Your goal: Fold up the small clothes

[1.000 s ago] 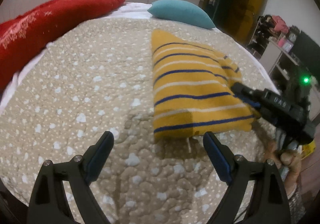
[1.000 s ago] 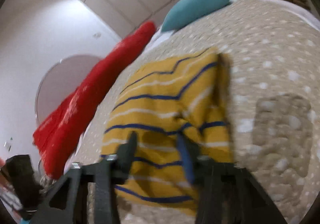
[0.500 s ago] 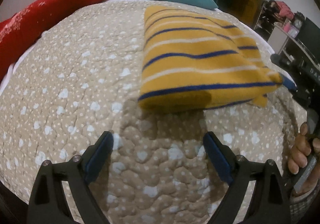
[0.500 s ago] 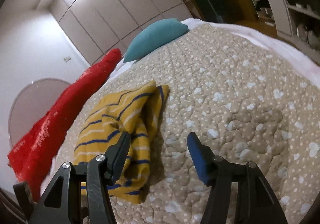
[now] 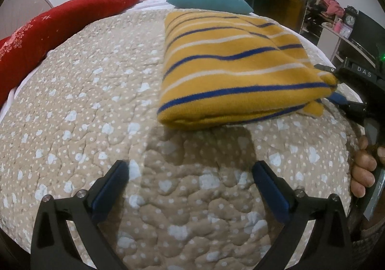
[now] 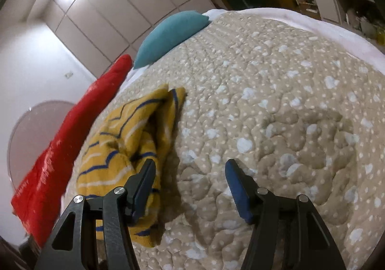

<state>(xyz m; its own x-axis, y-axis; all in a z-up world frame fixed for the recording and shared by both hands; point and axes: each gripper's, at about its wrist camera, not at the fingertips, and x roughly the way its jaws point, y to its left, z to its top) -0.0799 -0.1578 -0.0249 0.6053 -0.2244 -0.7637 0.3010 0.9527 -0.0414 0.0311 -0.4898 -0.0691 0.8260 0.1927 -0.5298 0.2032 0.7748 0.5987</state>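
A folded yellow garment (image 5: pixel 231 72) with blue and white stripes lies on the beige quilted bed (image 5: pixel 79 106). My left gripper (image 5: pixel 190 181) is open and empty, a short way in front of the garment's near folded edge. My right gripper (image 6: pixel 190 173) is open and empty over the quilt; the garment (image 6: pixel 130 140) lies bunched just to its left, by the left finger. In the left wrist view the right gripper (image 5: pixel 336 84) sits at the garment's right corner, one finger above and one below the cloth edge.
A long red cushion (image 5: pixel 55 27) lies along the bed's left side and a teal pillow (image 5: pixel 209 0) at the head. Shelves and clutter (image 5: pixel 336 19) stand beyond the bed's right edge. A white wardrobe (image 6: pixel 101 10) lines the far wall.
The right gripper has let go of the garment, opened and drawn back to its right. The left gripper has moved closer to the garment and stayed open.
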